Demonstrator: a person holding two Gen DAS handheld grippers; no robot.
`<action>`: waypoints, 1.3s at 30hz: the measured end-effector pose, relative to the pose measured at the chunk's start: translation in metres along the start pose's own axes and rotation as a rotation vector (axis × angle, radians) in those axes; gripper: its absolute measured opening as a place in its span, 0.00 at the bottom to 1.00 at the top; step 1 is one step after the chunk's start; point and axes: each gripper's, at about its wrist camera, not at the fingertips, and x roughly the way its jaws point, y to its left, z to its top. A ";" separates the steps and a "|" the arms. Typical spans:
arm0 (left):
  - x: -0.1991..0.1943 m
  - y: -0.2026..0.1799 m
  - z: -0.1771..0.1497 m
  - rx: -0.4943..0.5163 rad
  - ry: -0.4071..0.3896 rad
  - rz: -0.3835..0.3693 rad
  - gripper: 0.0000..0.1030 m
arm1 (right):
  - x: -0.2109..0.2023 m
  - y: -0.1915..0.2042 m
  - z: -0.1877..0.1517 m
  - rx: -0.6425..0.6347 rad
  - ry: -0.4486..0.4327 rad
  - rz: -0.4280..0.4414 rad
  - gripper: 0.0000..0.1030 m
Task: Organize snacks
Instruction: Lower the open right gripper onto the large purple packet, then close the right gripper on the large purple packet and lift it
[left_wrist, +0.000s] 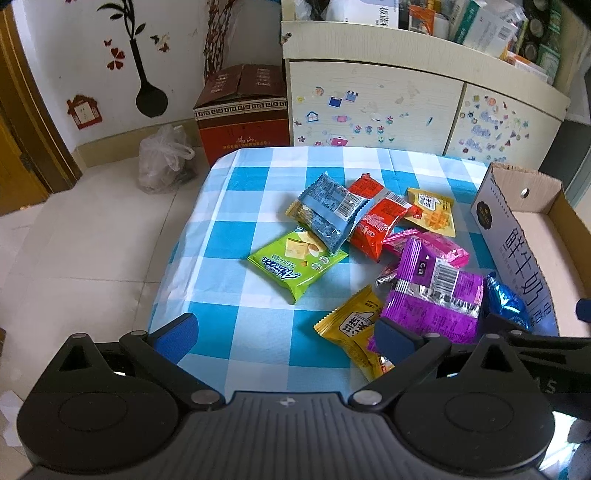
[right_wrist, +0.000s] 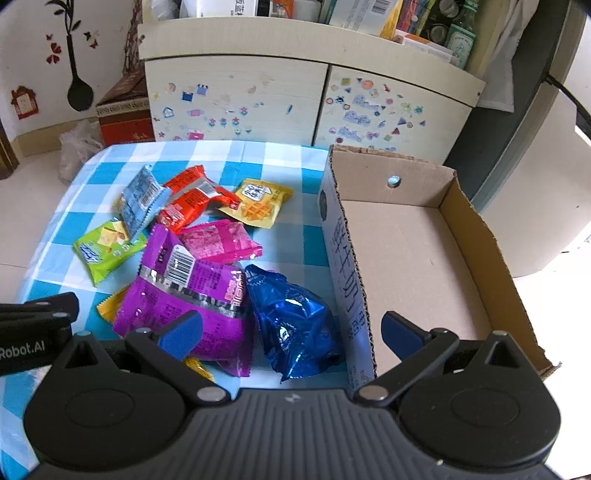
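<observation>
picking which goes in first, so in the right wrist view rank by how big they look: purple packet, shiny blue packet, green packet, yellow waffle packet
1. purple packet, largest.
2. shiny blue packet.
3. and 4. green packet and yellow waffle packet look alike.
The top two lie nearest the camera, so their lead may be partly nearness.

A table under a blue-checked cloth (left_wrist: 258, 206) carried loose snack packets (left_wrist: 432, 295) ahead of the grippers and a cardboard box (right_wrist: 424, 258) to their right.

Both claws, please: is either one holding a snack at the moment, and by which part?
Nothing is held: the left claw and right claw are both open.
</observation>
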 end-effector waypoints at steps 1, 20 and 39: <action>0.000 0.002 0.001 -0.008 0.001 -0.002 1.00 | -0.001 -0.002 0.001 0.006 -0.005 0.018 0.99; 0.000 0.013 0.010 -0.049 -0.044 -0.004 0.99 | -0.011 -0.019 0.001 0.068 -0.077 0.263 0.99; -0.003 0.017 0.011 -0.069 -0.062 0.015 1.00 | 0.022 0.014 -0.005 0.072 -0.026 0.345 0.99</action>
